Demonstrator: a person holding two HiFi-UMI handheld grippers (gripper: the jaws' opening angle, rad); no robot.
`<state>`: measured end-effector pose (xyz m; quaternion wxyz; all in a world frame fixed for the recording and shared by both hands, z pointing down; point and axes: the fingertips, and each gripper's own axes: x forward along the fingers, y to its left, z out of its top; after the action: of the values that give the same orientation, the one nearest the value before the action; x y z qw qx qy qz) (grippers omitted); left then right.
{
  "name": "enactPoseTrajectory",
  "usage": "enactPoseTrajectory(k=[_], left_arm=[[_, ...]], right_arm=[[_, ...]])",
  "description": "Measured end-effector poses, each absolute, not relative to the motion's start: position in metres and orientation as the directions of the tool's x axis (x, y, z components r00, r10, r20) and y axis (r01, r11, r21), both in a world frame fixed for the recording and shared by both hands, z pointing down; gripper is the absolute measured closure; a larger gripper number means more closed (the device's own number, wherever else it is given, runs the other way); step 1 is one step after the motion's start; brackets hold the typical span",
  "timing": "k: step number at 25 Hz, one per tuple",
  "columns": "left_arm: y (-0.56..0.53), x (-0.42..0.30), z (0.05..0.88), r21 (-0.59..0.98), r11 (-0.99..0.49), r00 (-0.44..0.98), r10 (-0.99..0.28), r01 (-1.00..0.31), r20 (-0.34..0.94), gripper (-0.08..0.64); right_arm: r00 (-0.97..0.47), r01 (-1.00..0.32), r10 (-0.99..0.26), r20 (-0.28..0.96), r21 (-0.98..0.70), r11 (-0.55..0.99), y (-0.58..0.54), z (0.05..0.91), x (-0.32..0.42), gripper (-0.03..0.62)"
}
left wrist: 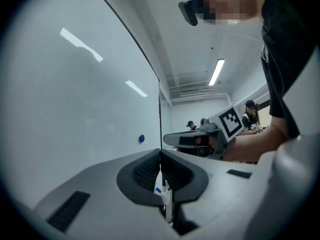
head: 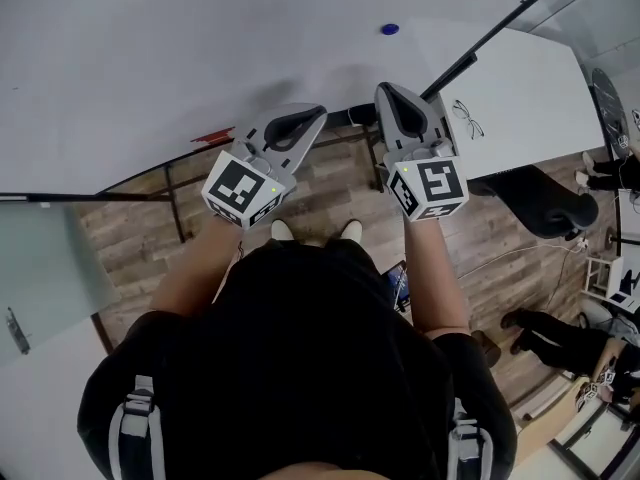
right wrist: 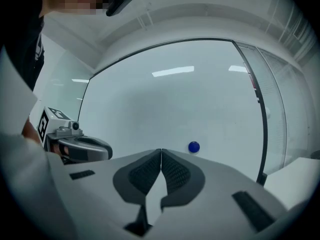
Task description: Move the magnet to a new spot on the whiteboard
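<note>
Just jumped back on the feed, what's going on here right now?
A person stands facing the whiteboard with a gripper in each hand. The left gripper and the right gripper both have their jaws together, with nothing between them. The blue magnet sits on the board ahead of the right gripper, and neither gripper touches it.

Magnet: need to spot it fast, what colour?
The magnet is blue, clearest in the right gripper view.

Nothing you can read: whiteboard (head: 150, 58) bears no writing; left cube (head: 243, 190), right cube (head: 428, 186) below it show only black-white square codes.
</note>
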<state>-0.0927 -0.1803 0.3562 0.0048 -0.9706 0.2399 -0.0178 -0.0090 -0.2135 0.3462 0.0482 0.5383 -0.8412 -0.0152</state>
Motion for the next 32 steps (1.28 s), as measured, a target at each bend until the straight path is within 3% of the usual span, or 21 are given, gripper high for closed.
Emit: enactPoseTrajectory(k=[10,21,32], left_arm=[[-0.211,-0.066,0.35,-0.02,-0.82,0.819,-0.573,-0.572,0.019,0.555],[-0.23,-0.07,0.348,-0.024,-0.787,0.787,-0.616,-0.616,0.017,0.555],[-0.237,-0.09,0.349,-0.013,-0.783,0.782,-0.623,-0.622,0.018,0.555]], right_arm=[[-0.372,-0.923,-0.927,0.04,0.085,0.374,-0.268,0.34,0.025,0.585],[-0.277,-0.948,-0.959,0.064,0.144,0.284,-0.312,0.347,0.037,0.464],[-0.195,-0.963,-0.98,0.044,0.184,0.2,-0.323,0.347,0.033,0.452]])
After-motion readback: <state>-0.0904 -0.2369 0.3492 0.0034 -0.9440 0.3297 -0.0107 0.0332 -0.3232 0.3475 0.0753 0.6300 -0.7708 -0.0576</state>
